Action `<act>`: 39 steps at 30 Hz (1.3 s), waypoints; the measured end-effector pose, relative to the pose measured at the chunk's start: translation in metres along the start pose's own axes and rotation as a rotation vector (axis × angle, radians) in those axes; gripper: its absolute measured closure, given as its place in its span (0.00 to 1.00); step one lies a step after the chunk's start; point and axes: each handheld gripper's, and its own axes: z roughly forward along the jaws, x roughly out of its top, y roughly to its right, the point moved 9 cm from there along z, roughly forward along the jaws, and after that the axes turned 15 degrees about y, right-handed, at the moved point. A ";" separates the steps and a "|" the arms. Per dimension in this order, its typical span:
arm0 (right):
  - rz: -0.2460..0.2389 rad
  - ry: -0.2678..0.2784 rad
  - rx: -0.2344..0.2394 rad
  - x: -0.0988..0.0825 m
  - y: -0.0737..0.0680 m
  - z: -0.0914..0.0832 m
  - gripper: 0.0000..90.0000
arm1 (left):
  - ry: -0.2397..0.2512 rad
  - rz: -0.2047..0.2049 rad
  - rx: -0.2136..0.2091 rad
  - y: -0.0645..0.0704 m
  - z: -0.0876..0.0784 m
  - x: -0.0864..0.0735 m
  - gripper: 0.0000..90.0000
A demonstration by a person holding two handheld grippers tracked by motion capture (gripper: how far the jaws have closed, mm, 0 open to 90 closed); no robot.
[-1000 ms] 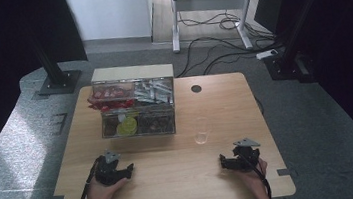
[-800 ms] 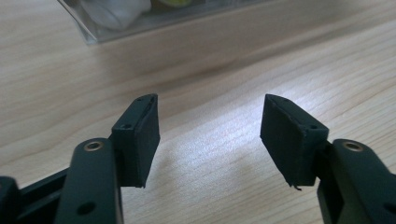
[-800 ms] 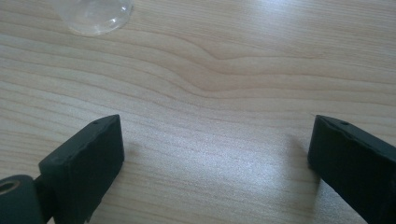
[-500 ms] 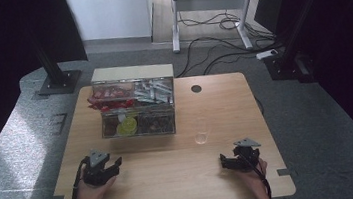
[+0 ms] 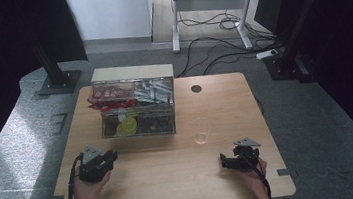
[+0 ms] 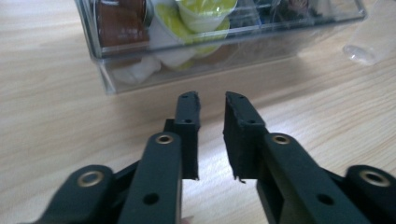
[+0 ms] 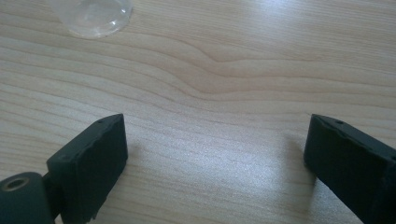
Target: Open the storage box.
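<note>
A person is sitting at a wooden table (image 5: 172,165), holding a gripper in each hand near the front edge. The left gripper (image 5: 105,159) is pointing toward a clear box (image 5: 135,109) standing at the back left of the table; its jaws are nearly closed, a narrow gap between them, grasping nothing. The box is holding red packets, pale sachets and small pods (one with a yellow-green lid). The right gripper (image 5: 228,161) is resting with jaws spread wide and empty. A clear glass (image 5: 200,129) is standing just right of the box.
</note>
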 end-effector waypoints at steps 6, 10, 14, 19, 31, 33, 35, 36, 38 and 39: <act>0.001 0.001 0.000 0.000 0.000 0.000 0.08 | 0.011 0.009 -0.013 0.002 0.004 0.014 0.91; 0.001 0.001 0.001 0.000 0.000 0.000 0.08 | 0.019 0.015 -0.020 0.004 0.004 0.022 0.93; 0.001 0.002 0.001 0.000 0.000 0.000 0.09 | 0.021 0.019 -0.019 0.004 0.005 0.024 0.96; 0.000 0.004 0.002 0.000 -0.001 -0.001 0.09 | 0.019 0.006 -0.025 0.002 0.008 0.025 0.99; 0.000 0.005 0.002 0.000 -0.001 -0.001 0.10 | -0.013 0.014 -0.037 0.005 0.020 0.024 1.00; 0.001 0.005 0.002 0.001 -0.001 0.000 0.10 | -0.017 0.011 -0.034 0.004 0.023 0.023 1.00; 0.001 0.005 0.001 0.001 -0.001 0.000 0.10 | -0.019 0.010 -0.034 0.004 0.025 0.023 1.00; 0.001 0.005 0.001 0.001 0.000 0.000 0.10 | -0.024 0.009 -0.032 0.003 0.028 0.022 1.00; 0.001 0.005 0.001 0.001 0.000 0.000 0.10 | -0.029 0.010 -0.031 0.002 0.029 0.021 1.00; 0.001 0.005 0.001 0.001 0.000 0.000 0.10 | -0.032 0.008 -0.029 0.002 0.031 0.020 1.00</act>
